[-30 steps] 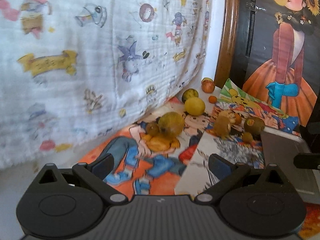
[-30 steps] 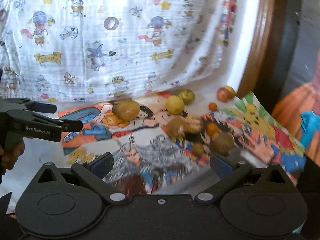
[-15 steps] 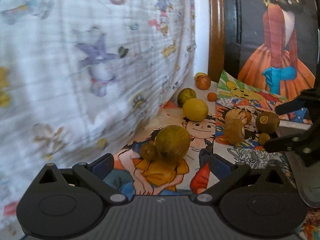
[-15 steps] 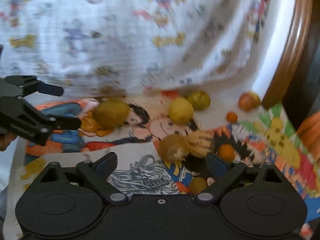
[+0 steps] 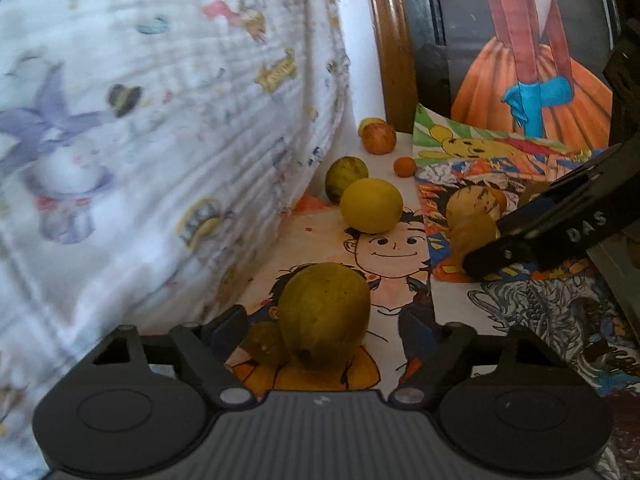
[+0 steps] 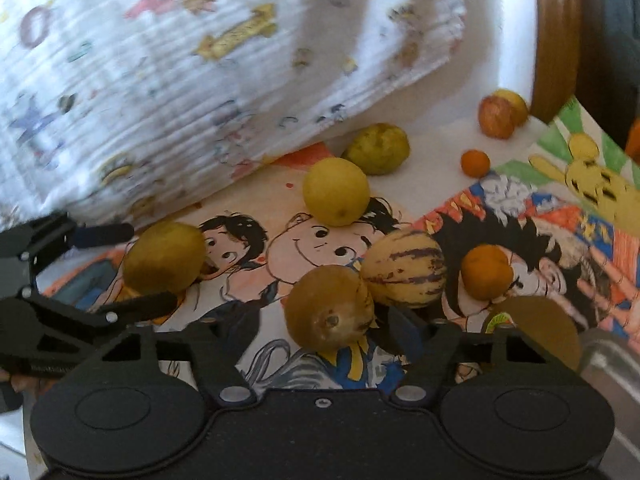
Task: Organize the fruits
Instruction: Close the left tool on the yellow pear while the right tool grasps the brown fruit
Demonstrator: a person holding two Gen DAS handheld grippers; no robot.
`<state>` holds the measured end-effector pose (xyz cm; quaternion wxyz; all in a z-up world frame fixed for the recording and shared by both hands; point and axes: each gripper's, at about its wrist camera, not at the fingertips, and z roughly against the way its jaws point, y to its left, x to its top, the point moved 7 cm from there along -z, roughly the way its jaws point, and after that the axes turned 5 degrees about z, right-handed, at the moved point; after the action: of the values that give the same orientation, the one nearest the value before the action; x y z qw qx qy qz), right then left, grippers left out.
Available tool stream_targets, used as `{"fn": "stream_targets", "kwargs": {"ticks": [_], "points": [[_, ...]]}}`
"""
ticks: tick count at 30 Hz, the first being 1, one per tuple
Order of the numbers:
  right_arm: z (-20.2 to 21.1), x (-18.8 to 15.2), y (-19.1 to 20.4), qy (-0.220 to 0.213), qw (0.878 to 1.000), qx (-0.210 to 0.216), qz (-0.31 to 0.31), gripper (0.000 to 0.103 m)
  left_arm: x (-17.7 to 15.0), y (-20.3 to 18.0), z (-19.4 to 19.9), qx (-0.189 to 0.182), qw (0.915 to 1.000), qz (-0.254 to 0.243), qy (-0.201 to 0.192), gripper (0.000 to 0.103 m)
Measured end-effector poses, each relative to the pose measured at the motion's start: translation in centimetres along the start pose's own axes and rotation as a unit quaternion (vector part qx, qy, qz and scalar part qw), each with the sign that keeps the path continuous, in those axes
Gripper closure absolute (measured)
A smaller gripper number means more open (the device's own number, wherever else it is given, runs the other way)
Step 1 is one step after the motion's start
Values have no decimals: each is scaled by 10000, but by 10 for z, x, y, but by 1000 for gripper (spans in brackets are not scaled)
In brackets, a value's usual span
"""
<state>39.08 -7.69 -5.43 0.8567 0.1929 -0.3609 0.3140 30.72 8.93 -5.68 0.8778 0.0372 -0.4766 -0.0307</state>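
This looks like a home, perhaps a child's room, though the blurred fisheye views leave that unsure. A white cartoon-print blanket hangs beside a table covered with hand-coloured cartoon drawings. Loose fruits lie on them. Behind stand a curved wooden frame and a painted picture of an orange-skirted figure.

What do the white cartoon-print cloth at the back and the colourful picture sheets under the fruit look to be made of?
The white cartoon-print cloth looks like thin crinkled cotton gauze, matte: fine woven ridges and soft folds show. The colourful picture sheets seem to be paper with hand-coloured drawings, flat and matte; a raised corner suggests thin stock, though laminate can't be ruled out.
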Motion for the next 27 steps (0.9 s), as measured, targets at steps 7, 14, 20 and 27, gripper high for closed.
{"fn": "stream_targets", "kwargs": {"ticks": [7, 14, 20, 27], "points": [[-10, -3, -9, -31, 9988, 127, -476, 46, 0, -6, -14, 45, 9995, -311, 47, 31], [-13, -3, -8, -122, 9982, 193, -557, 51, 2, -7, -24, 162, 9990, -386, 161, 45], [-6, -5, -10, -147, 9973, 266, -675, 52, 1, -8, -23, 143, 9994, -247, 208, 45], [24, -11, -14, -296, 9955, 378, -819, 53, 6, -26, -12, -31, 9997, 16, 235, 45]]}}
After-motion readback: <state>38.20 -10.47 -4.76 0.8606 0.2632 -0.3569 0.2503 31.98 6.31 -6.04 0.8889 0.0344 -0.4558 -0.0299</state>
